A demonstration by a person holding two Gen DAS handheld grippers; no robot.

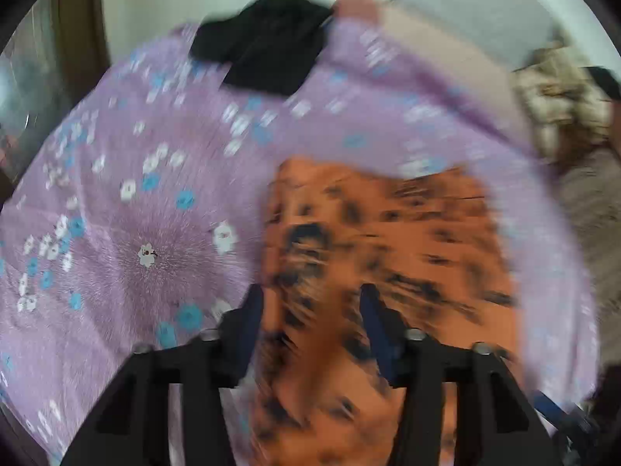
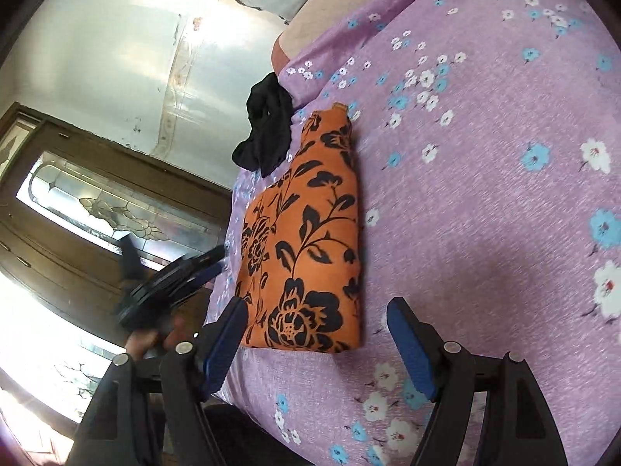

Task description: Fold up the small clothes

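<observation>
An orange garment with a black flower print [image 2: 306,240] lies folded into a narrow strip on the purple flowered bedsheet [image 2: 485,155]. It fills the lower middle of the blurred left wrist view [image 1: 380,256]. My left gripper [image 1: 312,310] is open just above it, with cloth showing between the fingers. My right gripper [image 2: 318,322] is open at the garment's near end, empty. The left gripper also shows in the right wrist view [image 2: 174,287], off the bed's edge.
A black garment [image 2: 268,124] lies crumpled at the far end of the sheet [image 1: 155,194], seen also in the left wrist view [image 1: 268,42]. A wooden door with patterned glass [image 2: 97,209] and a pale wall [image 2: 116,46] stand beyond the bed. A plaid cloth [image 1: 559,97] lies at the right.
</observation>
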